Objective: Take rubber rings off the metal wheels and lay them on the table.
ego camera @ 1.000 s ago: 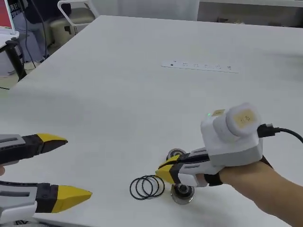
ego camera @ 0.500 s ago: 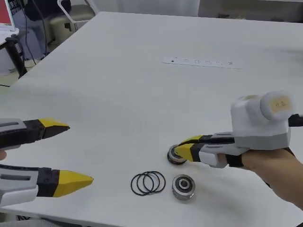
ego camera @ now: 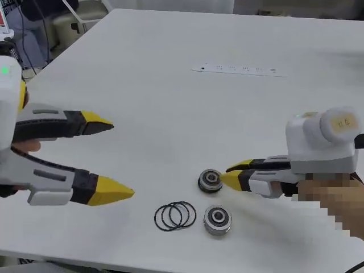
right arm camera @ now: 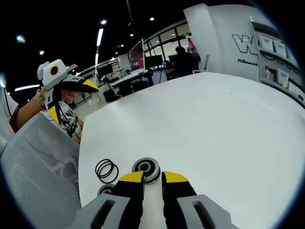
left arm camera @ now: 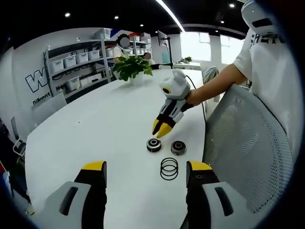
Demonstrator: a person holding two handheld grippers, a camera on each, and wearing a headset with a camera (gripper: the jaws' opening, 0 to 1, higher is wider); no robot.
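Metal wheel (ego camera: 210, 181) sits right at the tips of the right gripper (ego camera: 227, 174); the dark band round its rim is probably a rubber ring not yet off. Second wheel (ego camera: 217, 220) lies just to that gripper's side and its rim looks bare. Loose rubber rings (ego camera: 175, 216) lie overlapped beside it on the table (ego camera: 148, 79). Right gripper jaws are drawn together, holding nothing. Left gripper (ego camera: 121, 158) is spread wide, well short of the parts. The ring is likely light, stretchy and grippy: pinch its outer edge and brace the stiff, heavier wheel.
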